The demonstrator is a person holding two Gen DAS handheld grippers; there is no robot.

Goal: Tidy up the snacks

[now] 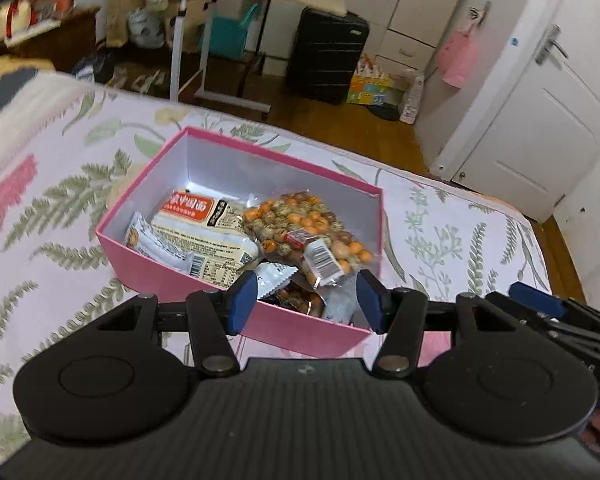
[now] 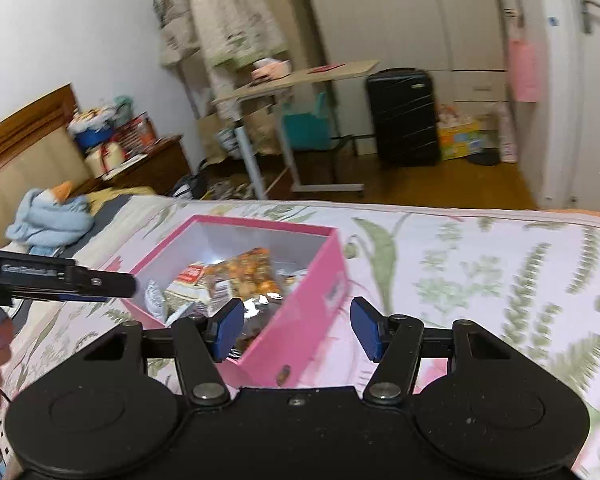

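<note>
Both grippers, left (image 1: 306, 300) and right (image 2: 298, 328), hang empty with jaws apart over the pink box (image 1: 204, 280) of snacks (image 1: 300, 224) on the bed (image 1: 460, 232).

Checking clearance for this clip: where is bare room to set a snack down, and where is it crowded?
Free: the bedspread right of the pink box, and the box's far end by its white back wall. Crowded: the box's near half, piled with snack packets.
</note>
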